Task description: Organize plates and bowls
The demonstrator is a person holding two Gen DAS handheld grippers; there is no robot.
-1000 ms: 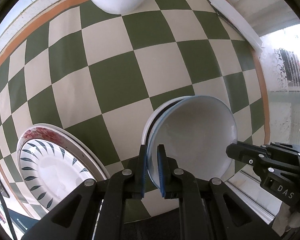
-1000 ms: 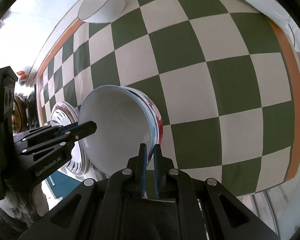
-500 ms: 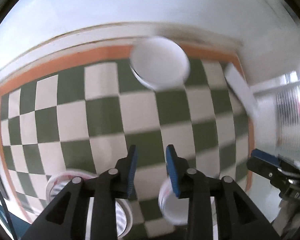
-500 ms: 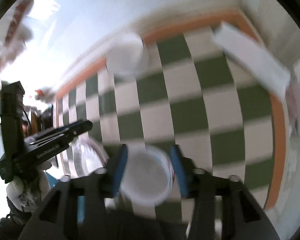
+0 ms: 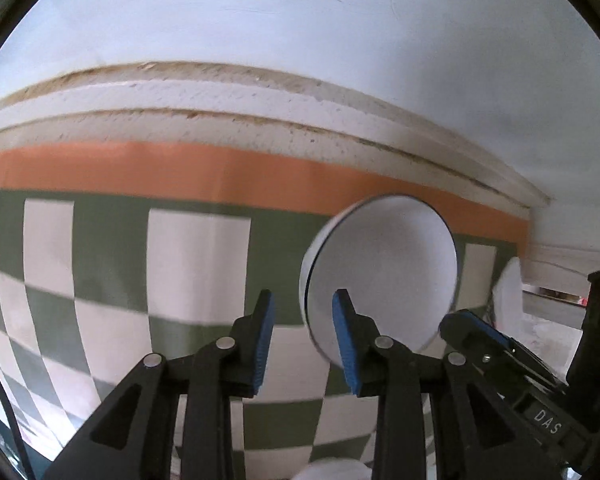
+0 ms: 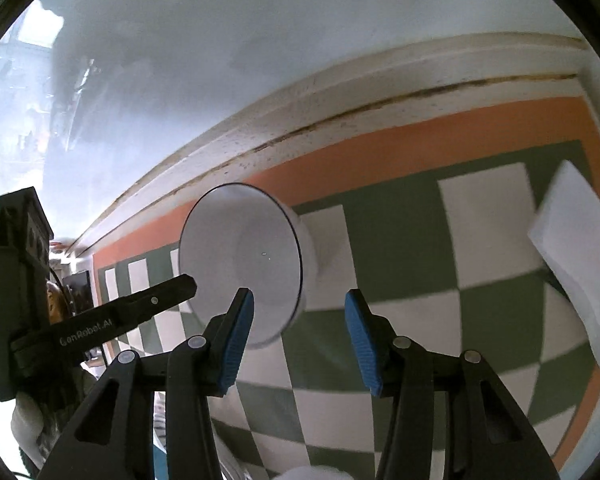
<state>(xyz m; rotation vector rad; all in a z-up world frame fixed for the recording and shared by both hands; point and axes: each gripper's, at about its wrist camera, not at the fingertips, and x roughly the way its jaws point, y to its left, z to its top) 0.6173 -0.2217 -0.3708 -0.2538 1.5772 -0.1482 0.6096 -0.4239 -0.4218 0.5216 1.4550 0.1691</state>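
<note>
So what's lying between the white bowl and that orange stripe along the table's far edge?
Nothing. In both wrist views the white bowl sits right against the orange stripe, its rim overlapping it, with only checkered cloth around.

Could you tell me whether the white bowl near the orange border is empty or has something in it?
Empty. The white bowl stands upright on the checkered cloth, and both wrist views show only its bare white inside.

"DAS" on right tool [image 5: 500, 344], "GenRobot.AI" on left tool [image 6: 180, 292]
</note>
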